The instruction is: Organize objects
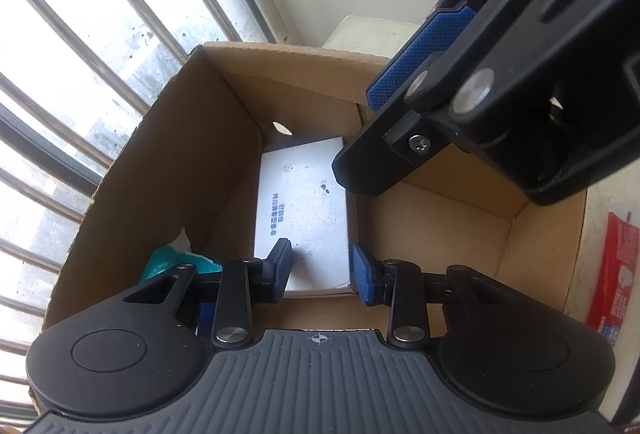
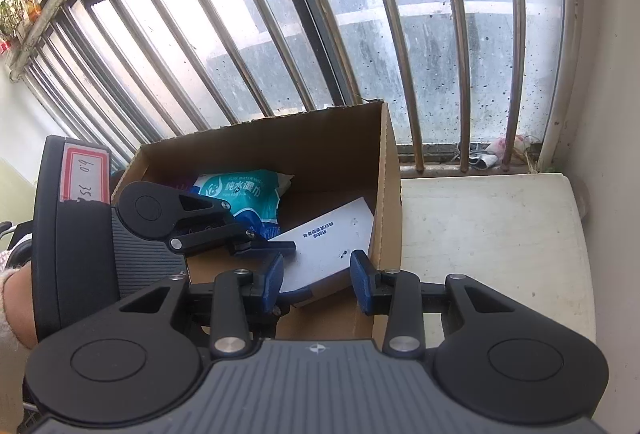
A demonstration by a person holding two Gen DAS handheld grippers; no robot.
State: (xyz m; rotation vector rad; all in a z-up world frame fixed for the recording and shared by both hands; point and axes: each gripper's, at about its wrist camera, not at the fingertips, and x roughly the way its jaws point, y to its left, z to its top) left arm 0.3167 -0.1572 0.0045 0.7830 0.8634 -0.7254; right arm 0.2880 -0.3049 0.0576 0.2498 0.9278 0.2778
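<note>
We see the cardboard box [image 2: 384,170] mid-frame by the window, already holding a white box [image 1: 304,210] and a teal wipes pack [image 2: 240,194]. Left gripper [image 1: 320,270] and right gripper [image 2: 316,274] hover over it, fingers apart, empty. A red packet [image 1: 612,270], lower right in the left view, remains outside: probably next.

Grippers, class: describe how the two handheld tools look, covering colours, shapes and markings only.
Both the left gripper and right gripper are matte black with ribbed grey bodies, round pivot discs, silver pins and textured blue fingertip pads. The left one carries a red-bordered handwritten label.
</note>
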